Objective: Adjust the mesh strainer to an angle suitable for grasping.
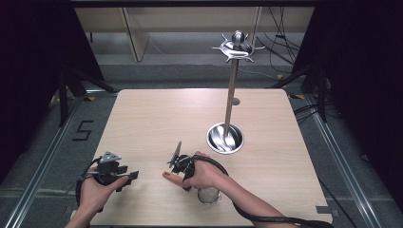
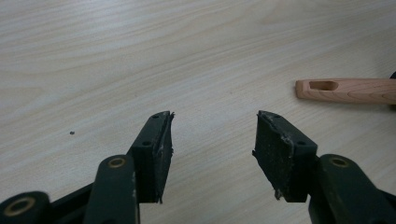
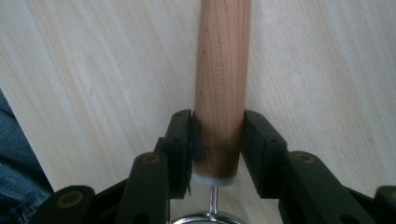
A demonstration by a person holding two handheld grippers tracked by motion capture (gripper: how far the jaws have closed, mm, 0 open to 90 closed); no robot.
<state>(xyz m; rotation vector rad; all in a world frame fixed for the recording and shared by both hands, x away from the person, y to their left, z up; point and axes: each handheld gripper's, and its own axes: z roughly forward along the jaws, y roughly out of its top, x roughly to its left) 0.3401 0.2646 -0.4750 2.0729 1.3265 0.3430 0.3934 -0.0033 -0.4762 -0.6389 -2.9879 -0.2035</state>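
Now we clamp right gripper (image 3: 217,140) on strainer's wooden handle (image 3: 222,84), low over near table edge (image 1: 142,209); left gripper (image 2: 212,149) gapes empty. Hanging on utensil stand (image 1: 231,85) not yet done, we judge.

The stand (image 1: 231,95) rises from its base (image 1: 225,138) on the tabletop's (image 1: 157,118) right half. The strainer (image 1: 207,194) lies near the front edge, handle (image 1: 172,177) pointing left. The left claw (image 1: 128,179) sits left of it.
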